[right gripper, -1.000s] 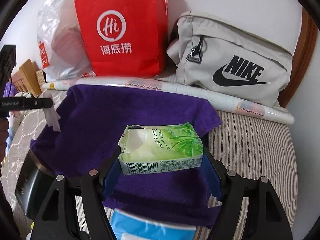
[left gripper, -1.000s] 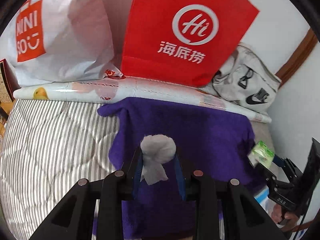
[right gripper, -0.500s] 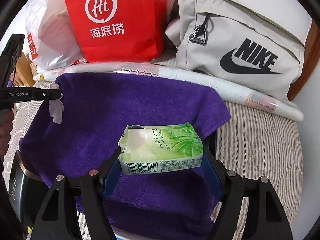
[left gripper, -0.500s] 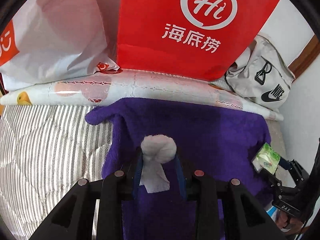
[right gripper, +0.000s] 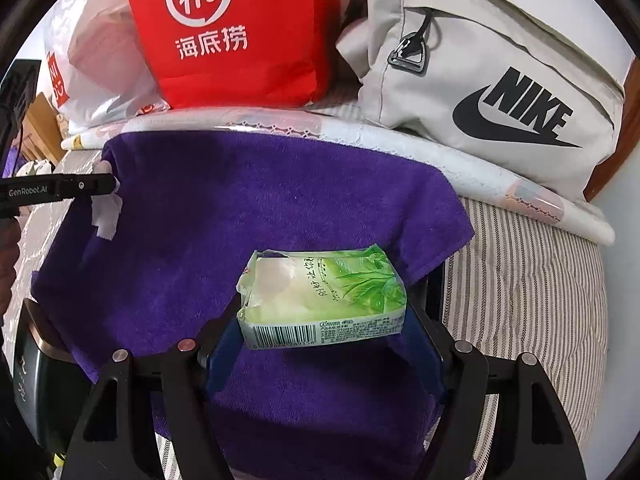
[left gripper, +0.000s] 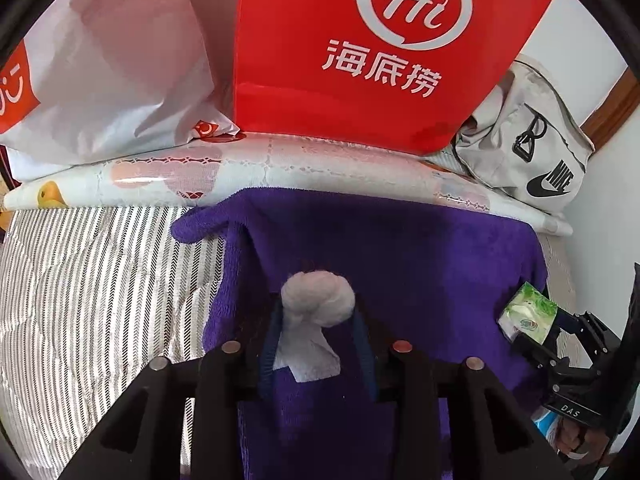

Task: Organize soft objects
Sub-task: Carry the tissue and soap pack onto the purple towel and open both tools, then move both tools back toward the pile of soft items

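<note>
Both items carried forward over the purple towel (right gripper: 256,216), nearer the red bag (left gripper: 384,48).
Left gripper (left gripper: 316,320) clamps white tissue wad (left gripper: 318,300); right gripper (right gripper: 324,320) clamps green tissue pack (right gripper: 324,300); neither set down yet.

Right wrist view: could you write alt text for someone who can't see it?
The right hand-held gripper holds a green tissue pack above a purple towel spread on a striped bed. Behind stand a red paper bag and a grey Nike bag; at left, the left hand-held gripper pinches white tissue.
</note>
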Motion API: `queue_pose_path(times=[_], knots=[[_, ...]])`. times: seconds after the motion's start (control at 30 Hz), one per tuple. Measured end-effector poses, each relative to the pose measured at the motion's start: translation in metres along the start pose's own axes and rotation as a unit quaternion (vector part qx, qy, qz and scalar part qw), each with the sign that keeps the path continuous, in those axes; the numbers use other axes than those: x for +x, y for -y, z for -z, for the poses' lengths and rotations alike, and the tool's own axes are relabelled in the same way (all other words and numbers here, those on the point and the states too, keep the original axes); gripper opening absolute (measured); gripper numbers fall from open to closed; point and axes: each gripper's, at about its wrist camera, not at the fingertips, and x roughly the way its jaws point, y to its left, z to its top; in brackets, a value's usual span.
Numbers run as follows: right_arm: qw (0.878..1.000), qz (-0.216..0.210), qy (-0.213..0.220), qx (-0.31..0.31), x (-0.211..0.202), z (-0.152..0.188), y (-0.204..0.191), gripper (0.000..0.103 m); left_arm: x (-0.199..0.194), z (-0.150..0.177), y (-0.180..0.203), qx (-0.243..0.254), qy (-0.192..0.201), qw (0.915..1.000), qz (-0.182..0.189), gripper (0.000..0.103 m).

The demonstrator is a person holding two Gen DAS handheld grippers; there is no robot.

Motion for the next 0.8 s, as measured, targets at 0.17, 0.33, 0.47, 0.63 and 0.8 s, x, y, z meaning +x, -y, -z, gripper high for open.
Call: queue_pose_path(times=[0.17,0.33,0.47,0.63,0.8], knots=[[1.0,-0.011,-0.01,0.016,0.001,0.002,0.007,0.074,-0.012,0.002,0.005,0.01,0.02,0.9997,-0.005,0.059],[1.0,-0.009,-0.022,0.019,0.001,0.005,0.006,0.075,-0.026,0.002,0.007,0.007,0.036,0.9993,-0.003,0.069],[1.0,0.005,-0.014,0.015,-0.006,0.008,0.002,0.076,-0.037,0.006,0.01,0.015,0.042,0.9989,-0.018,0.074],[1.0,-0.008,0.008,0.023,-0.024,0.011,0.001,0.086,-0.051,0.015,0.011,0.017,0.039,0.999,-0.014,0.074],[0.998,-0.029,0.015,0.047,-0.039,0.016,0.006,0.089,-0.069,0.028,0.013,0.023,0.041,0.9988,-0.012,0.074]])
